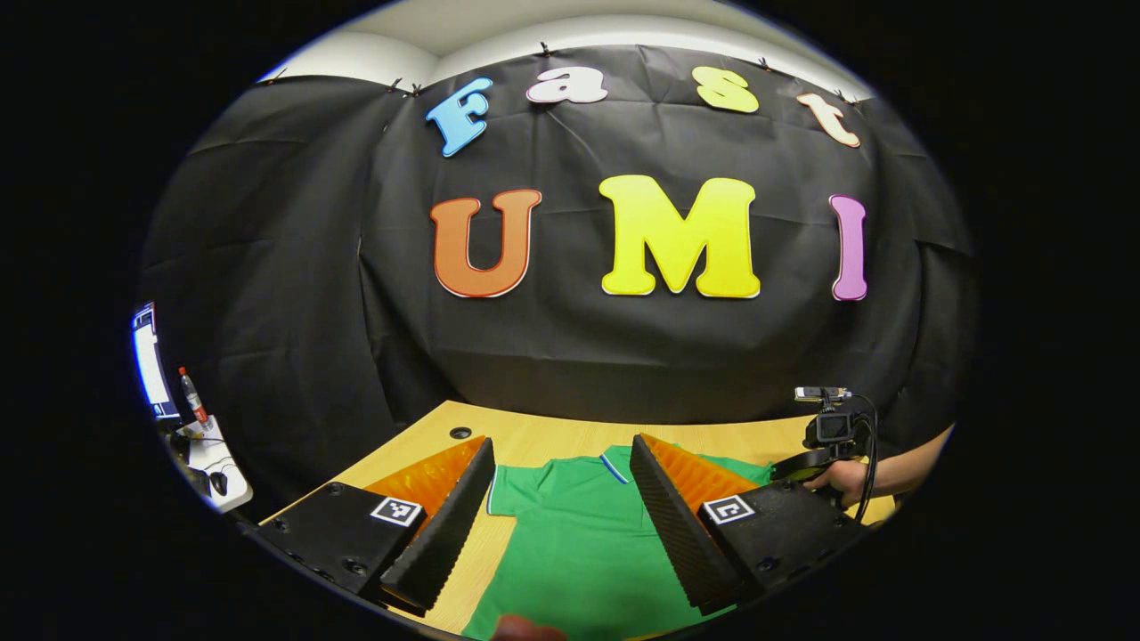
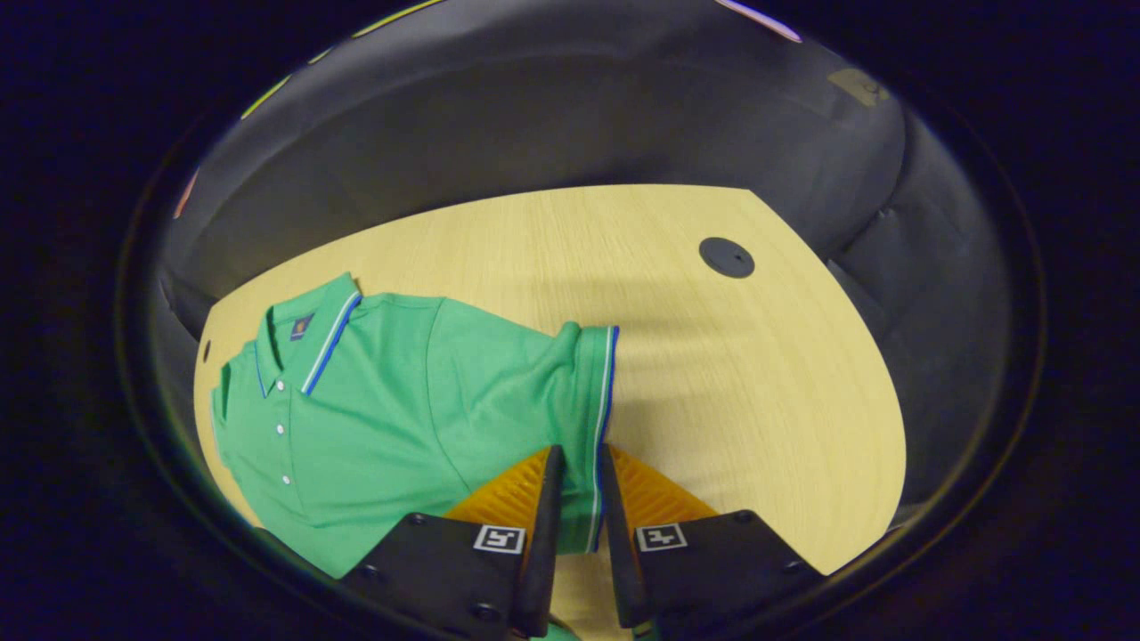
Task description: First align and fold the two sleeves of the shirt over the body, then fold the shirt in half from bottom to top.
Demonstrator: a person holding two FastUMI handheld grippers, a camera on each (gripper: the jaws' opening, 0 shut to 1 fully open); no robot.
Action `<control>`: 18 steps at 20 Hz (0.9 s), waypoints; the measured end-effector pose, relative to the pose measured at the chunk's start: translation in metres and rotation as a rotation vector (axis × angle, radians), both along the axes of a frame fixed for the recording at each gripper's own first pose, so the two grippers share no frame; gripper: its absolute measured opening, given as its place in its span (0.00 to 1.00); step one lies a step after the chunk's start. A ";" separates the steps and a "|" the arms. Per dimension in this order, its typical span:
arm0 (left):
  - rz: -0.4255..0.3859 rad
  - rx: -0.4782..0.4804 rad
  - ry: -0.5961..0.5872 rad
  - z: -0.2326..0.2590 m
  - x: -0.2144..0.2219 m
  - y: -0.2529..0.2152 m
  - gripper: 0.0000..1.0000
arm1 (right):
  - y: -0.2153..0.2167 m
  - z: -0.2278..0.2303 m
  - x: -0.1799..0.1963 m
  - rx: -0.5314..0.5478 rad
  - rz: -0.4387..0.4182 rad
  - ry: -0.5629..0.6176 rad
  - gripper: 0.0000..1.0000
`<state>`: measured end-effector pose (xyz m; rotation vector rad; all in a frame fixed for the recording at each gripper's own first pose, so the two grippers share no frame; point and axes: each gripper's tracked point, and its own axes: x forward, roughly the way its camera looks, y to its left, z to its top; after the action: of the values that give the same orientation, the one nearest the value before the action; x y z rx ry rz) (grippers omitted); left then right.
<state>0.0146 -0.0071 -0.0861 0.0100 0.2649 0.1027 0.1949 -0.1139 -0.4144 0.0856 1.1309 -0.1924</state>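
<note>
A green polo shirt (image 1: 579,534) with blue-and-white trim lies flat on the wooden table (image 1: 534,436). My left gripper (image 1: 561,445) hovers open above it, fingers spread wide to either side of the collar area. In the right gripper view the shirt (image 2: 374,418) lies with its collar (image 2: 312,334) to the left, and one short sleeve (image 2: 570,374) reaches toward me. My right gripper (image 2: 580,454) is shut on that sleeve's trimmed cuff, which runs up between the two fingers. The left gripper view also shows the right gripper (image 1: 833,436) farther off, held by a hand (image 1: 846,476).
A round black cable grommet (image 2: 726,257) sits in the table (image 2: 712,374) beyond the sleeve; a second grommet (image 1: 460,433) is near the far left corner. Left of the table stands a side desk (image 1: 214,472) with a bottle (image 1: 191,396) and a monitor (image 1: 150,361).
</note>
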 end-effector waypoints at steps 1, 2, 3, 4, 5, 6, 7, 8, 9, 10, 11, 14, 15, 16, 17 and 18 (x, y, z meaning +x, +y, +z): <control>0.004 0.000 0.001 0.000 -0.001 0.003 0.99 | 0.001 0.000 0.000 -0.011 0.004 0.005 0.24; 0.011 0.002 0.002 0.001 -0.002 0.006 0.98 | 0.001 -0.002 0.002 -0.028 0.015 0.007 0.10; 0.017 0.003 0.002 0.000 -0.003 0.009 0.99 | 0.001 0.000 0.002 -0.036 0.021 0.005 0.09; 0.022 0.002 0.002 -0.001 -0.003 0.013 0.99 | 0.000 0.001 0.004 -0.029 0.009 0.004 0.09; 0.026 0.004 0.005 -0.002 -0.004 0.015 0.98 | 0.000 0.005 0.006 -0.022 -0.009 -0.011 0.09; 0.029 0.004 0.005 -0.002 -0.004 0.017 0.98 | -0.003 0.014 0.009 -0.011 -0.031 -0.037 0.02; 0.030 0.000 0.008 -0.004 -0.004 0.019 0.99 | -0.004 0.016 0.012 -0.004 -0.044 -0.059 0.00; 0.029 -0.008 0.011 -0.006 -0.002 0.019 0.99 | -0.003 0.020 0.012 -0.002 -0.034 -0.067 0.02; 0.028 -0.017 0.017 -0.009 -0.002 0.019 0.99 | -0.001 0.027 0.009 -0.003 -0.020 -0.071 0.02; 0.025 -0.024 0.022 -0.010 -0.001 0.017 0.99 | 0.002 0.032 0.010 0.001 -0.020 -0.081 0.02; 0.022 -0.028 0.022 -0.011 -0.001 0.018 0.99 | 0.005 0.039 0.011 0.002 -0.028 -0.096 0.02; 0.015 -0.036 0.015 -0.010 -0.001 0.019 0.99 | 0.018 0.063 0.017 -0.014 -0.004 -0.154 0.02; 0.019 -0.041 0.013 -0.011 -0.001 0.020 0.99 | 0.026 0.070 0.017 -0.024 0.016 -0.166 0.02; 0.023 -0.049 0.012 -0.011 0.000 0.021 0.99 | 0.035 0.077 0.018 -0.032 0.035 -0.179 0.02; 0.029 -0.060 0.013 -0.013 0.000 0.026 0.99 | 0.046 0.081 0.019 -0.038 0.052 -0.186 0.02; 0.033 -0.070 0.017 -0.015 -0.001 0.032 0.99 | 0.057 0.084 0.019 -0.041 0.067 -0.189 0.02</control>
<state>0.0135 0.0246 -0.1008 -0.0630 0.2855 0.1266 0.2138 -0.0564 -0.3300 0.0293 0.9396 -0.1446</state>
